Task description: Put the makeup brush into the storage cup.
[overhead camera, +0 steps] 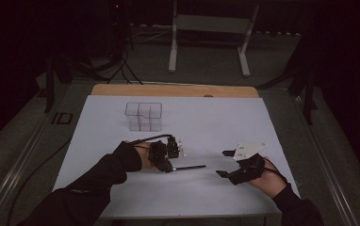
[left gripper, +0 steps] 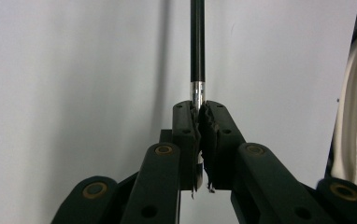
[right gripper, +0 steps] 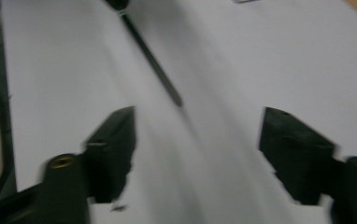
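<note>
White sheet [overhead camera: 121, 141]: bare ground between my grippers. Left gripper [left gripper: 199, 116]: level, clamped on black pen [left gripper: 197, 42]. Right gripper [right gripper: 197, 135]: jaws apart, holding nothing, facing pen tip.

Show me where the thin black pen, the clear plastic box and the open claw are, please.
Black pen [left gripper: 197, 42]: left gripper view, on its dark barrel above the shut left claw.
Clear plastic box [overhead camera: 143, 116]: high view, on its front wall.
Right claw [overhead camera: 221, 163]: high view, midway between its two open tips.
</note>
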{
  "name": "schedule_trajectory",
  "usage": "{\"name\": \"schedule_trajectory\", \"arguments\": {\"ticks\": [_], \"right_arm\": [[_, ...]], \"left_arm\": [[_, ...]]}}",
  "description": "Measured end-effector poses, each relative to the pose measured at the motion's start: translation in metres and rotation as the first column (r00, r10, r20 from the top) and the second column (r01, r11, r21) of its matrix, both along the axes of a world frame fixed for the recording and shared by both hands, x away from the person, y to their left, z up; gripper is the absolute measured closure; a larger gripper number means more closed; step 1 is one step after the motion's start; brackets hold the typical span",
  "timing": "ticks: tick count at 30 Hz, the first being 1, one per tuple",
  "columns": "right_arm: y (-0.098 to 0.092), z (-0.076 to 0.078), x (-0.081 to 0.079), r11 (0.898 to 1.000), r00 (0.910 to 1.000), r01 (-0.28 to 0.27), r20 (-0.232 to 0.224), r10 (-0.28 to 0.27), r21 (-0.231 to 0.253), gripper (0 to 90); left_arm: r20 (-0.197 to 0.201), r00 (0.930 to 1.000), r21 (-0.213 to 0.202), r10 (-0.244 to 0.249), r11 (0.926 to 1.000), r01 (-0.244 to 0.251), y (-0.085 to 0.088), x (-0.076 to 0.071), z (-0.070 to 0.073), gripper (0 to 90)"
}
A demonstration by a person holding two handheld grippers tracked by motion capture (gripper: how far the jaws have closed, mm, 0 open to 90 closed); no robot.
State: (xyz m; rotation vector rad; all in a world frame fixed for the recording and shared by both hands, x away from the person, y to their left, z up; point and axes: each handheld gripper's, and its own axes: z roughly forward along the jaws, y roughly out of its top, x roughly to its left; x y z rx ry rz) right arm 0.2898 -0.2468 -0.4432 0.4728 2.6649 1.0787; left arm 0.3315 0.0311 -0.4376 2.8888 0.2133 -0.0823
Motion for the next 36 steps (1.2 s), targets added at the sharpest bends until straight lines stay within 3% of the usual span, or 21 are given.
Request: {"name": "schedule_trajectory", "arguments": {"ticks": [6,10,15,27,35,36], "right_arm": [[0.014,-0.004,0.002,0.992,0.9960,-0.088,0.004,0.089,-0.094,45.5],[0.020,-0.006,0.002,0.985,0.9937,-0.110,0.006,0.112,-0.134,49.0],[0.028,-0.013,0.006,0.969,0.9912,-0.126,0.012,0.132,-0.212,53.7],[0.041,-0.020,0.010,0.936,0.9800,-0.195,-0.020,0.198,-0.293,67.8],[0.049,-0.020,0.008,0.918,0.9725,-0.224,-0.012,0.233,-0.329,77.0],[0.050,-0.021,0.008,0.911,0.9695,-0.232,-0.005,0.245,-0.341,80.1]], "left_arm": [[0.004,0.9998,-0.005,-0.018,0.9998,0.018,-0.009,-0.001,0.005,85.3],[0.010,0.9995,-0.009,-0.029,0.9995,0.029,-0.013,-0.001,0.006,85.3],[0.007,0.9990,-0.019,-0.044,0.9989,0.044,-0.019,-0.003,0.008,85.3],[0.007,0.9978,-0.029,-0.067,0.9973,0.067,-0.025,-0.005,0.010,85.3],[-0.001,0.9977,-0.040,-0.068,0.9969,0.068,-0.027,-0.006,0.011,85.3],[0.000,0.9975,-0.043,-0.070,0.9966,0.070,-0.027,-0.005,0.011,85.3]]}}
